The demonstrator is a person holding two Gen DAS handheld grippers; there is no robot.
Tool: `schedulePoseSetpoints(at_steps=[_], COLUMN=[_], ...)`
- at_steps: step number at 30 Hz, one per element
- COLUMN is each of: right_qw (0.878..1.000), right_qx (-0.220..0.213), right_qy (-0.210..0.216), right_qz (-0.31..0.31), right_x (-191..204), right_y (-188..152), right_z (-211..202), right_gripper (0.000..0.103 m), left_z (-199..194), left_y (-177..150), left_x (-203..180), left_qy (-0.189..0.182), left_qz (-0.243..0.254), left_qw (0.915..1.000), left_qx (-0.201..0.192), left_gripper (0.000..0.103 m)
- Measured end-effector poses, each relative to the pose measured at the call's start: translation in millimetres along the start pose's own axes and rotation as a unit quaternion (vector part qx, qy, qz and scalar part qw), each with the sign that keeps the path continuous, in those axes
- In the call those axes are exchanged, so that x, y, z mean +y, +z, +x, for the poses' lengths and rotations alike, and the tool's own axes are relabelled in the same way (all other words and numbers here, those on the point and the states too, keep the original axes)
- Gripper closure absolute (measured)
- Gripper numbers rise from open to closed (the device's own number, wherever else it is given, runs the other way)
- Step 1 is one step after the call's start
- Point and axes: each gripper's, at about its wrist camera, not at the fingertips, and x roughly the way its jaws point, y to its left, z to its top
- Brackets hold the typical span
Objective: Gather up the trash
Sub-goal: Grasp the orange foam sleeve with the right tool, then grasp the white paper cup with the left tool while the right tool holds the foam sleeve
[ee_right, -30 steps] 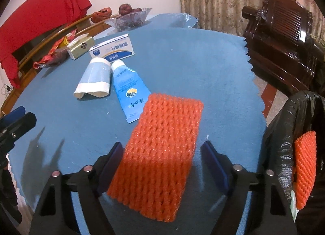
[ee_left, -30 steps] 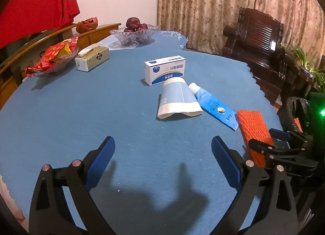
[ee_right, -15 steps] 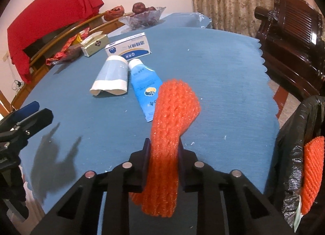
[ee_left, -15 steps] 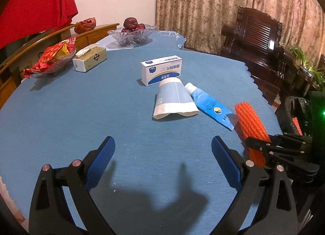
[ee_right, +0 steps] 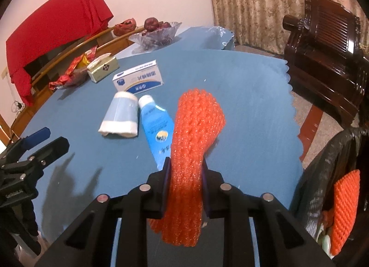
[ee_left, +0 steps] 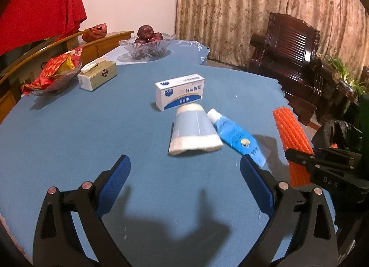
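Your right gripper (ee_right: 185,174) is pinched shut on the orange foam net (ee_right: 196,133), squeezing it into a fold that stands above the blue table (ee_right: 249,110). The net looks light, soft and springy, so a mid-length pinch should hold; expect its free end to flop. The black trash bag (ee_right: 322,174) waits at the right. The blue tube (ee_right: 156,128) looks limp and slick; take it near the cap. Your left gripper (ee_left: 184,181) gapes wide, empty.

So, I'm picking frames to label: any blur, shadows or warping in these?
Left wrist view: the paper cup and blue tube are slightly smeared, and claw shadows fall on the blue tablecloth. Right wrist view: fairly sharp. Both views: fisheye bending, dark corners.
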Motion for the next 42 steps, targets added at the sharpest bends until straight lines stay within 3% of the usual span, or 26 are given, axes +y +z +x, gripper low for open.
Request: schedulePoseSetpoints(at_steps=[9,16,18,25,29,35,42], right_qw=[1.0,1.0,1.0,1.0,1.0,1.0,1.0], right_qx=[-0.007,-0.008,-0.008,-0.002,0.001,0.0,-0.009], right_qy=[-0.01,-0.009,-0.008,-0.007,-0.006,-0.007,-0.006], right_qz=[0.004,0.0,-0.004,-0.013,-0.012,-0.009,-0.005], right_x=[-8,-9,-7,-3,-5,-6,-7], right_y=[23,36,39,38,36,35,34], right_z=[17,31,34,44,46,44,33], right_gripper=[0.08,0.08,0.08,0.08,0.08,0.08,0.08], left_z=[44,81,92,111,115,110,94], left_y=[26,31,29,22,20,22,27], left_x=[1,8,12,16,11,-1,-8], left_qy=[0.006,0.001,-0.009,-0.054,-0.082,-0.084,-0.079], left_qz=[0.001,-0.005,-0.014,-0.046,-0.045,-0.036,-0.035], left_qw=[1.0,0.9996,0.9989,0.9943,0.9919,0.9929,0.9946], left_qx=[0.003,0.029,0.044,0.08,0.085,0.076,0.058], left_gripper=[0.01,0.011,0.019,0.027,0.047,0.064,0.069])
